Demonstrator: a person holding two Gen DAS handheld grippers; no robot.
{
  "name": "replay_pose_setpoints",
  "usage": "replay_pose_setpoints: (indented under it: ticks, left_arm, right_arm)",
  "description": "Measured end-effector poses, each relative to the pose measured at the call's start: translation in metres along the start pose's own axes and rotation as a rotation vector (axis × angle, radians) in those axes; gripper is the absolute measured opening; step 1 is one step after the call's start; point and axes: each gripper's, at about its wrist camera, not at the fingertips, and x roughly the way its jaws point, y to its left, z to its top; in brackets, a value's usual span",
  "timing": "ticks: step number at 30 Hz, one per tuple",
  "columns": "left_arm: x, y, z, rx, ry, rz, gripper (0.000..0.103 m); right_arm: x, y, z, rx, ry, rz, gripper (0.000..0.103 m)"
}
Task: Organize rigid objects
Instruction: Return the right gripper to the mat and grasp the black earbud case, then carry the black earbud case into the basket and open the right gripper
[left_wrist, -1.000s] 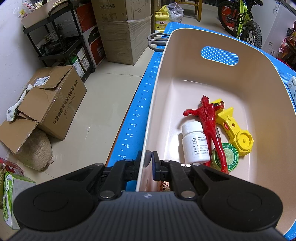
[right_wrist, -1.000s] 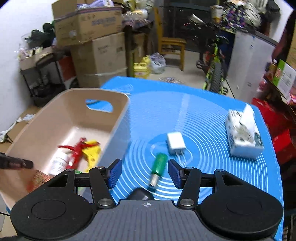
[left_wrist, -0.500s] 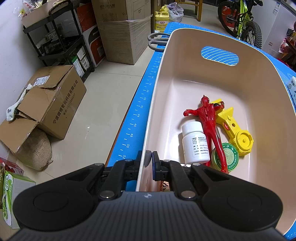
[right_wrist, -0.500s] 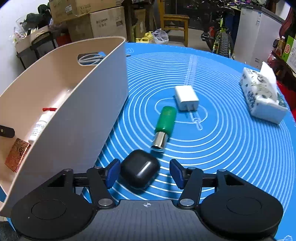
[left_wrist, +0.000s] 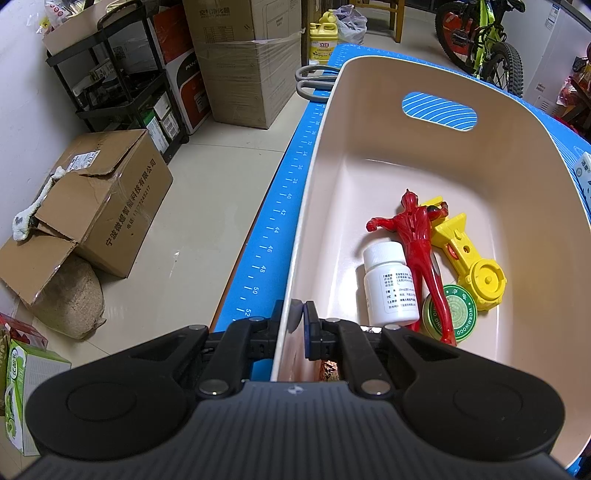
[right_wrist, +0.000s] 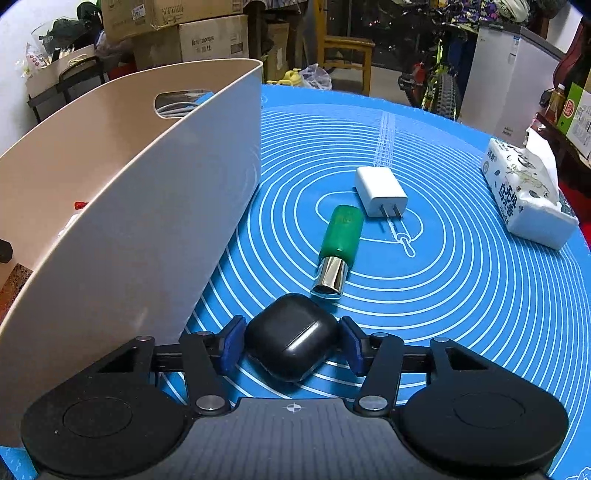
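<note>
Jaws of the right gripper (right_wrist: 291, 345) have just been closing around a black earbud case (right_wrist: 291, 338) lying on the blue counter (right_wrist: 461, 295), the blue pads at its flanks or very nearly so (contact is hard to call). Left gripper (left_wrist: 300, 325) is clamped shut on the rim of the beige bin (left_wrist: 369, 155), apparently to steady it for loading. Inside already lie a red figure (left_wrist: 417, 251), a white bottle (left_wrist: 389, 288), a yellow toy (left_wrist: 469, 258) and a green tin (left_wrist: 460, 308). Awaiting collection just beyond the case: a green cylinder (right_wrist: 338, 243) and a white charger (right_wrist: 380, 190).
</note>
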Motion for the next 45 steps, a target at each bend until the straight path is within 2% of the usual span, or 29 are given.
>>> replay_pose_setpoints:
  ticks: [6,11,22,27,32,37,45]
  left_arm:
    - [0.0,0.0,0.0,0.001,-0.001,0.0,0.011]
    - [0.0,0.0,0.0,0.001,-0.001,0.001,0.011]
    - [0.0,-0.002,-0.001,0.004,-0.002,0.004,0.011]
    - [0.001,-0.002,-0.001,0.005,-0.002,0.005,0.011]
    - [0.0,-0.003,-0.001,0.002,-0.002,0.003,0.011]
    - [0.0,-0.003,-0.001,0.002,-0.002,0.003,0.011]
    - [0.0,-0.003,-0.001,0.003,-0.002,0.004,0.011]
  right_arm:
    - [-0.007,0.001,-0.002,0.008,-0.026,-0.014,0.059]
    - [-0.025,-0.004,0.005,0.068,-0.069,-0.026,0.059]
    - [-0.075,0.002,0.041,0.064,-0.246,-0.055,0.059]
    - [-0.092,0.016,0.063,0.034,-0.304,-0.019,0.059]
    - [-0.094,0.045,0.082,-0.034,-0.314,0.035,0.059]
    - [-0.086,0.075,0.098,-0.085,-0.282,0.091,0.059]
    - [-0.051,0.117,0.11,-0.164,-0.166,0.1,0.059]
